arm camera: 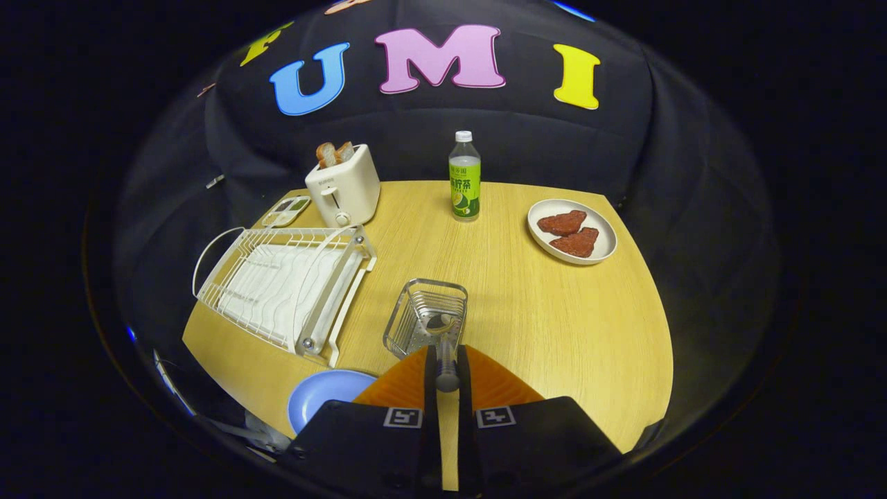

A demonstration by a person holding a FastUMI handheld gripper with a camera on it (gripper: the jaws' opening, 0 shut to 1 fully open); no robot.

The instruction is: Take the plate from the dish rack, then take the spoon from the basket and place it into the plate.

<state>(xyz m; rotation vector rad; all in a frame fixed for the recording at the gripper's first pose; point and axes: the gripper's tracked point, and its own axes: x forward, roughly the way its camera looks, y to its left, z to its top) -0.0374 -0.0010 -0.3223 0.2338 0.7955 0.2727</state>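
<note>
The gripper (447,367) is closed on the spoon (445,350). Both orange fingers (405,381) press on the handle from either side. The spoon is shiny metal. Its long side runs straight ahead, away from the gripper, and its bowl end points into the basket (426,317). The bowl end sits in the basket's open top, so the spoon is half in and half out.

The basket is small, silver and made of wire. It stands near the middle of the bench (554,326), just ahead of the fingers.

The plate (322,395) is round and light blue. It lies flat at the bench's near edge, just to the left of the fingers, and the gripper hides part of it.

The rack (284,291) is white wire with a white tray under it. It sits by the left edge of the bench.

A cream toaster (343,187) with toast in it stands at the far left corner. A bottle (464,180) with a white cap and a green label stands at the far edge. The label has writing, but it is too small to read. A white dish (603,239) with two brown pieces of food (569,232) sits near the far right corner.
</note>
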